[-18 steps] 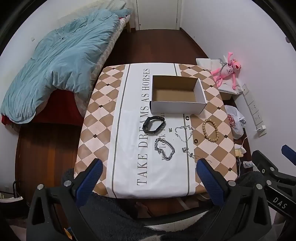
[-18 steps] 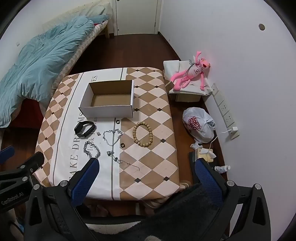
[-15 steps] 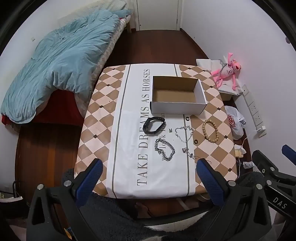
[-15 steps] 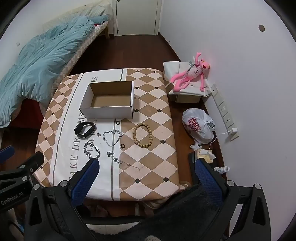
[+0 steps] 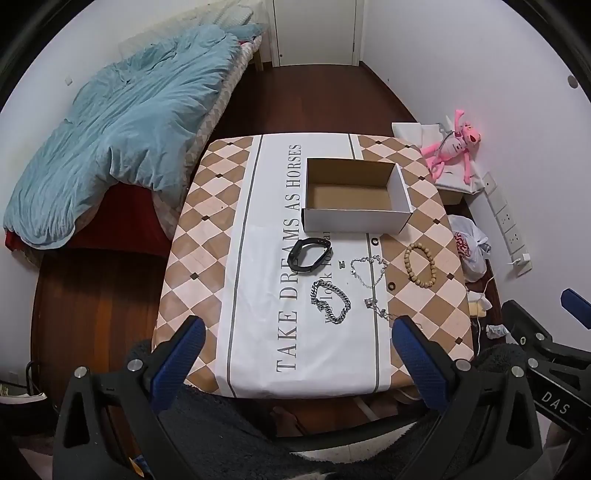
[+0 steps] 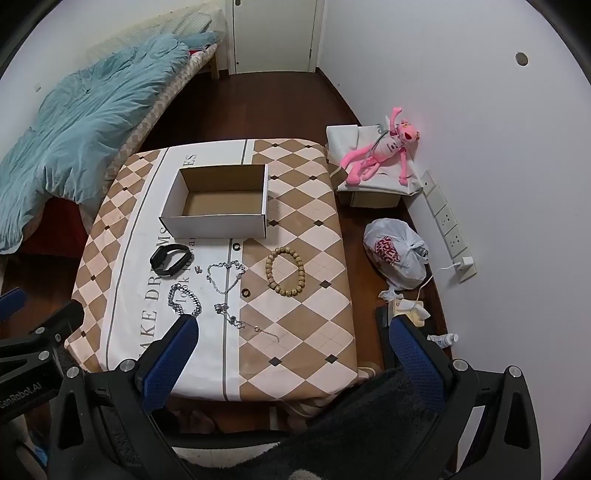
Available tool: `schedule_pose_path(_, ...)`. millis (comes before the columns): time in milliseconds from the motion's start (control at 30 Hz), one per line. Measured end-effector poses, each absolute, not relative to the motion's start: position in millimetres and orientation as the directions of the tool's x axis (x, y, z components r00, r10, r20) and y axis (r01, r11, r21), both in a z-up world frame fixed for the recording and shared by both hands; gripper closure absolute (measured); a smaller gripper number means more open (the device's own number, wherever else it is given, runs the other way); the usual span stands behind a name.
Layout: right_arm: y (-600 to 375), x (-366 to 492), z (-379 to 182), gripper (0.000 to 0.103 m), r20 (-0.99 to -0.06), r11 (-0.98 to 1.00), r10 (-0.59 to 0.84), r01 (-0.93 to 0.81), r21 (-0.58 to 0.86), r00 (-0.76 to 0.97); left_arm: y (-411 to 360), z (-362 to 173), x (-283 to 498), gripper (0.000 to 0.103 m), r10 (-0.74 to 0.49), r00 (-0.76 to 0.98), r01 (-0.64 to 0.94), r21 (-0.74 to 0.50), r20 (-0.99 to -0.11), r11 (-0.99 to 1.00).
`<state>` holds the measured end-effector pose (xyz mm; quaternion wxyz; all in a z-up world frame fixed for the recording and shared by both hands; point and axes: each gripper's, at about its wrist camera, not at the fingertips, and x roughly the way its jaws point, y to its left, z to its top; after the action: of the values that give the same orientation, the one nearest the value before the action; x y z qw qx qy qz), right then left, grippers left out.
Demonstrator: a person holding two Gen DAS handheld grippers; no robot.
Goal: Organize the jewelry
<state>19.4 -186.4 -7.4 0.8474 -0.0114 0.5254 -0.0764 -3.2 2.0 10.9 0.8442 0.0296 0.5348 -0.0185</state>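
**Jewelry lies in front of the open box, both grippers wide apart and empty**

On the far left of the room stands a bed [image 5: 122, 155] with a crumpled blue duvet [image 6: 77, 122], and behind it a white door [image 5: 314, 29] closes the dark wooden floor [image 5: 92, 295]. In the middle is the table [image 5: 207, 229], covered by a cloth with beige diamonds and a white band of printed letters.

On this cloth, going from left to right, lie a black wristband [image 5: 308, 254], a heavy silver chain bracelet [image 5: 330, 301] just below it, a thin silver chain [image 5: 369, 271] with a small charm piece [image 5: 371, 303] beside its lower end, and a wooden bead bracelet [image 5: 420, 265]. All of them lie apart from each other. Behind them stands the open cardboard box [image 5: 356, 221], white outside and brown inside, with nothing in it.

To the right of the table, on the floor, there are a pink plush toy [image 6: 380, 151] lying on a white-covered box, a tied plastic bag [image 6: 393, 254] and wall sockets [image 6: 448, 221].

The left gripper [image 5: 295, 354] hangs above the near edge of the table, its blue fingers spread wide, with nothing between them. The right gripper [image 6: 291, 354] is the same: wide apart, holding nothing.

Compared with half a second before, nothing has moved; jewelry, box and both grippers keep their places.
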Motion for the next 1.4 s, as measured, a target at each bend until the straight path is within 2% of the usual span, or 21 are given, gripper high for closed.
schedule_pose_path(1400,-191,21,13,0.000,-0.873,0.987,-0.143,0.132,-0.091,0.466,1,19,-4,0.000,-0.002,0.451,0.067,0.031,-0.892,0.997)
